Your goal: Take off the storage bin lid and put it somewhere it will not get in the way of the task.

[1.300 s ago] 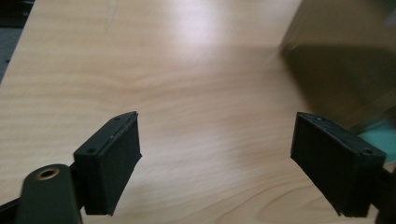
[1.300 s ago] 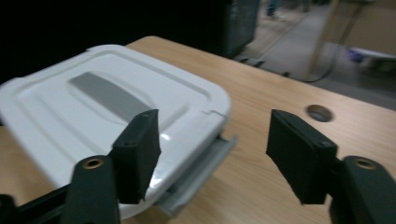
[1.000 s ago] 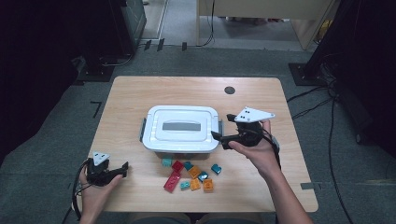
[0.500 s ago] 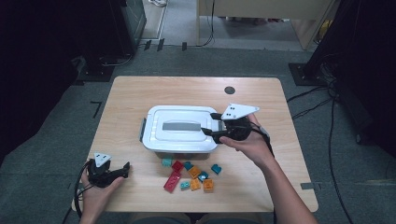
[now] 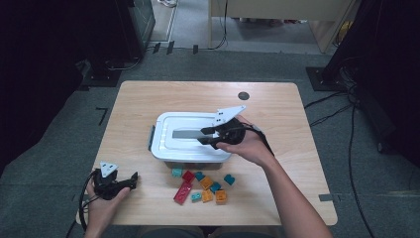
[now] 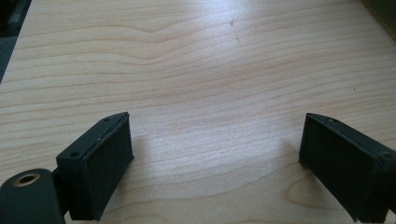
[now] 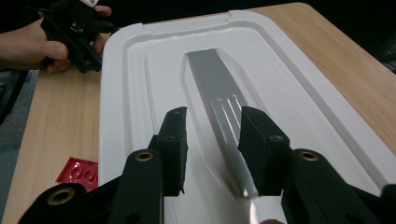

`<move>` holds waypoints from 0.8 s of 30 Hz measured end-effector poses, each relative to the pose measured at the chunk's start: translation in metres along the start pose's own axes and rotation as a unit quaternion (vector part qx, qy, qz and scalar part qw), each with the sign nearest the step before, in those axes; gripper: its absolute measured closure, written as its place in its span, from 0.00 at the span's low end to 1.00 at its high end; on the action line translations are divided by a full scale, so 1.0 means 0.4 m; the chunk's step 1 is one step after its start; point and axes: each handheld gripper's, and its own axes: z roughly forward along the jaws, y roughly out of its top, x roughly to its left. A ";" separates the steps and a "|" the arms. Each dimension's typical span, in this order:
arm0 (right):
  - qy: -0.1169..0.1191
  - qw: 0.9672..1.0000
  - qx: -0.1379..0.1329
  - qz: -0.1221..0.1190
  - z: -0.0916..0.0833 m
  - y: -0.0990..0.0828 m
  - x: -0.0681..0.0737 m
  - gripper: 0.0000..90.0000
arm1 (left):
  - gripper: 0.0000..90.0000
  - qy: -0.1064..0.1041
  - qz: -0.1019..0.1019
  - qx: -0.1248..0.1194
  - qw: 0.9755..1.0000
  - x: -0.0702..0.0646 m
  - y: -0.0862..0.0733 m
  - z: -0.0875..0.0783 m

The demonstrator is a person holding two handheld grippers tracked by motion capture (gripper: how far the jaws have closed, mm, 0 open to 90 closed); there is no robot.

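White plastic lidded box (image 5: 190, 138) sits mid-desk; the right hand-held gripper (image 7: 212, 140), jaws just closing, straddles its grey handle (image 7: 219, 100) without gripping. Near the front-left corner, the left hand-held gripper (image 6: 215, 158) gapes wide over bare wood.

box front wall (image 5: 190, 162) in shadow, red brick (image 7: 79, 171) cut off behind tongs, bricks' studs too small

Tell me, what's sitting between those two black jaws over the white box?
The grey handle on the lid runs between the right gripper jaws, seen in the right gripper view.
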 end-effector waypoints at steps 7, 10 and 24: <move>0.009 1.000 0.015 -0.003 0.050 0.028 -0.018 0.72 | 0.11 0.000 -0.001 0.000 1.000 0.000 0.000 0.000; 0.022 1.000 0.013 0.000 0.057 0.033 -0.032 0.71 | 0.11 0.000 -0.001 0.000 1.000 0.000 0.000 0.000; 0.035 0.999 0.022 -0.023 0.089 0.039 -0.053 0.74 | 0.11 0.000 0.000 0.000 1.000 0.000 0.001 0.001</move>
